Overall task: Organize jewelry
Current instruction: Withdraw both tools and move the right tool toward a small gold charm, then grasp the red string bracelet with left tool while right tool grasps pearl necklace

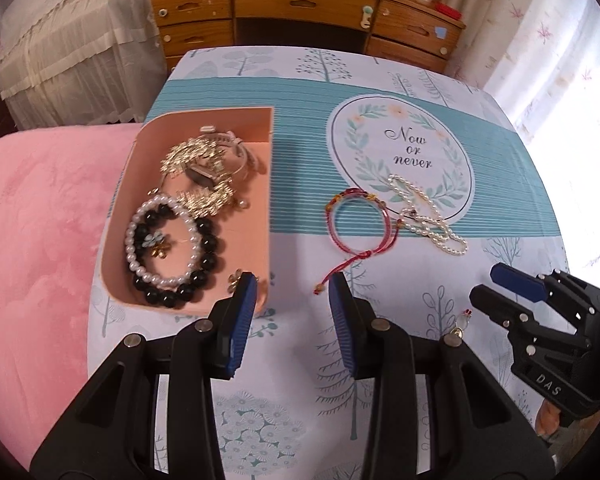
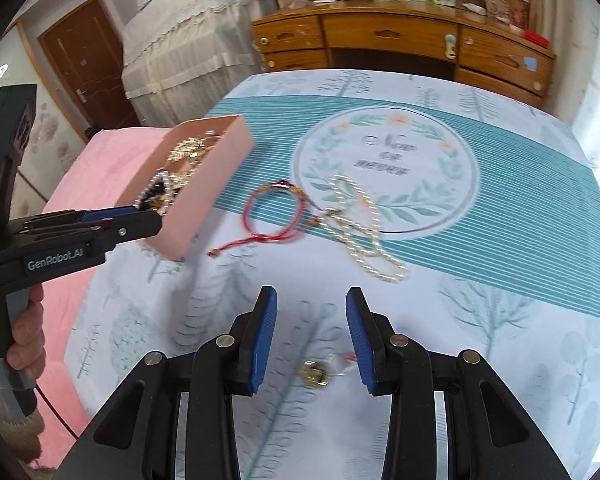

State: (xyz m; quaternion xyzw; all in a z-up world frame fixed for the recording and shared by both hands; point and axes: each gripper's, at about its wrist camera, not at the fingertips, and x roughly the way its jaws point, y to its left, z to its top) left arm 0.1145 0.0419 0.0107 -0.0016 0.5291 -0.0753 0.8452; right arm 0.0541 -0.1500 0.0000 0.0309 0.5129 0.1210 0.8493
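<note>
**Three loose pieces left to put in the pink box**

Farthest left, a shallow pink rectangular box (image 1: pixel 203 216) sits on the tree-patterned tablecloth (image 1: pixel 300 360), beside a pink plush blanket (image 1: pixel 39 240). It already holds a white pearl bracelet (image 1: pixel 161 240), a black bead bracelet (image 1: pixel 195 280), gold filigree pieces and a watch. The left gripper (image 1: pixel 291 300) hovers at the box's near right corner, jaws wide apart and holding nothing.

Toward the middle, a red cord bracelet (image 1: pixel 360 220) lies flat on the cloth, its tail pointing at the left gripper. Touching its right side is a white pearl strand (image 1: pixel 428 216), folded over itself.

On the right, the right gripper (image 2: pixel 312 336) is spread wide, empty, low over a small gold earring with a clear drop (image 2: pixel 320 370), which lies between its blue pads (image 2: pixel 261 340).

Sorting looks partly done. The step in hand seems to be picking up the earring; that calls for lowering, closing gently on the tiny piece, then carrying it leftward to the box.
</note>
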